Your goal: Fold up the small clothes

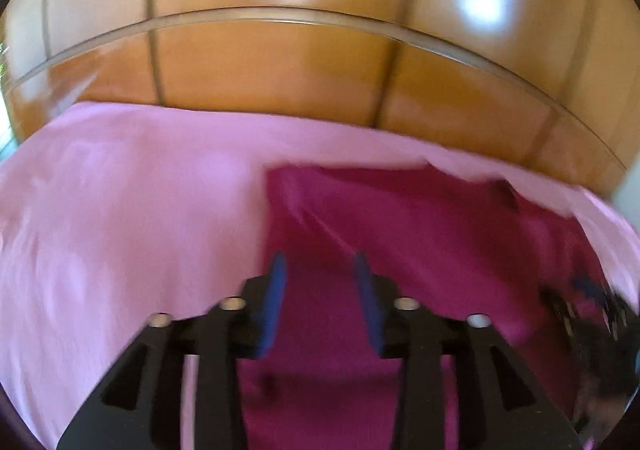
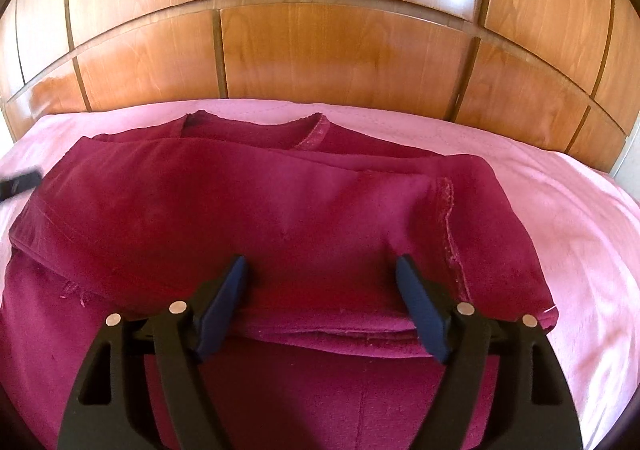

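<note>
A magenta garment (image 2: 256, 210) lies on a pink sheet (image 2: 568, 234), its near part folded over itself and its neckline toward the headboard. My right gripper (image 2: 322, 264) is open, its blue pads either side of the folded edge, holding nothing. In the left wrist view, which is motion-blurred, my left gripper (image 1: 320, 262) is open above the garment's left part (image 1: 400, 234), empty. The right gripper shows as a dark blur at the right edge of the left wrist view (image 1: 592, 314). The left gripper shows as a dark blur at the left edge of the right wrist view (image 2: 20, 180).
A glossy wooden panelled headboard (image 2: 340, 58) rises right behind the bed. The pink sheet (image 1: 120, 234) spreads wide to the left of the garment. A pale wall strip (image 2: 632, 158) shows at the far right.
</note>
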Demonstrator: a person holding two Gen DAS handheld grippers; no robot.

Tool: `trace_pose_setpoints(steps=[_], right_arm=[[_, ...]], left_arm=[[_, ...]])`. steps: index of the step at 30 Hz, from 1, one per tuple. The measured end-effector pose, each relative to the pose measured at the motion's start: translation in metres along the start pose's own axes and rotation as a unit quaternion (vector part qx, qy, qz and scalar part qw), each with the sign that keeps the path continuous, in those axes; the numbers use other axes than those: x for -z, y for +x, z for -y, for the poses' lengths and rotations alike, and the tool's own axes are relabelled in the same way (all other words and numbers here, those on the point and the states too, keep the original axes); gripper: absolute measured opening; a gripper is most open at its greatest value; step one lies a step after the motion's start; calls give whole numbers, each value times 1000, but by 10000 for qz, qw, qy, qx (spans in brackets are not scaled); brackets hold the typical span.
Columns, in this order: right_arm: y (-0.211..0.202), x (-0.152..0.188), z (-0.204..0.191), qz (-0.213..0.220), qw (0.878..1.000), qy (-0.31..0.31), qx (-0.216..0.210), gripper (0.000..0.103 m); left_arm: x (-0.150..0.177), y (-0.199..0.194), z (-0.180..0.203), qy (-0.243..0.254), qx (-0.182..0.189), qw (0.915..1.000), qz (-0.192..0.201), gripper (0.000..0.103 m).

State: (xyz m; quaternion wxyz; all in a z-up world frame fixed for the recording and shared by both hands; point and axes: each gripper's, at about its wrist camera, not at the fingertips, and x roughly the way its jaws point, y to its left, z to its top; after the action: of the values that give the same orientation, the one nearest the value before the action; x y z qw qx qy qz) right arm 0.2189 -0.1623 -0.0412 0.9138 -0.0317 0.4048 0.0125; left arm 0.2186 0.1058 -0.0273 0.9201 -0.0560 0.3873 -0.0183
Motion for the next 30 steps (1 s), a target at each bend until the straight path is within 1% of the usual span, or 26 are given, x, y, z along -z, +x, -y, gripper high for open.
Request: trace_pose_setpoints(steps=[1, 3, 4, 5, 7, 8, 9, 11, 13, 16, 19, 22, 24, 25, 30], right_arm=[[0, 0, 0, -7, 10000, 9, -14, 78], [1, -1, 1, -19, 10000, 14, -45, 80], [1, -1, 1, -25, 10000, 18, -44, 80], [1, -1, 1, -35, 10000, 20, -49, 80], [-2, -2, 2, -72, 10000, 23, -16, 82], [-5, -2, 2, -84, 10000, 28, 17, 85], [-10, -1, 2, -76, 10000, 53, 3, 86], [-22, 4, 4, -14, 9999, 150, -68, 89], [-37, 14, 8, 17, 9995, 256, -167, 92], [-47, 32, 12, -87, 9991, 325, -242, 93], [-53, 56, 16, -346, 9982, 394, -303, 94], [-66, 72, 19, -328, 9983, 389, -297, 97], [-73, 82, 20, -376, 9979, 412, -316, 100], [-75, 85, 20, -398, 9978, 417, -324, 100], [-88, 104, 18, -435, 9985, 167, -291, 101]], left_arm=[[12, 2, 9, 174, -48, 9997, -171, 43], [29, 16, 18, 345, -150, 9984, -431, 43], [34, 17, 24, 496, -276, 9981, -220, 43], [35, 18, 27, 541, -343, 9977, -204, 43], [29, 17, 25, 382, -339, 9983, -288, 43], [26, 16, 24, 283, -310, 9986, -318, 43], [24, 13, 24, 234, -305, 9988, -305, 43], [26, -4, 24, 218, -287, 9992, -141, 44], [32, -19, 24, 235, -300, 9993, -6, 52], [42, -40, 23, 208, -221, 9995, 115, 52], [54, -53, 23, 264, -215, 9993, 172, 52], [68, -61, 23, 290, -204, 9993, 123, 52], [76, -64, 22, 322, -187, 9993, 55, 59], [81, -65, 21, 344, -174, 9993, 22, 62], [101, -66, 17, 395, -261, 9988, -109, 62]])
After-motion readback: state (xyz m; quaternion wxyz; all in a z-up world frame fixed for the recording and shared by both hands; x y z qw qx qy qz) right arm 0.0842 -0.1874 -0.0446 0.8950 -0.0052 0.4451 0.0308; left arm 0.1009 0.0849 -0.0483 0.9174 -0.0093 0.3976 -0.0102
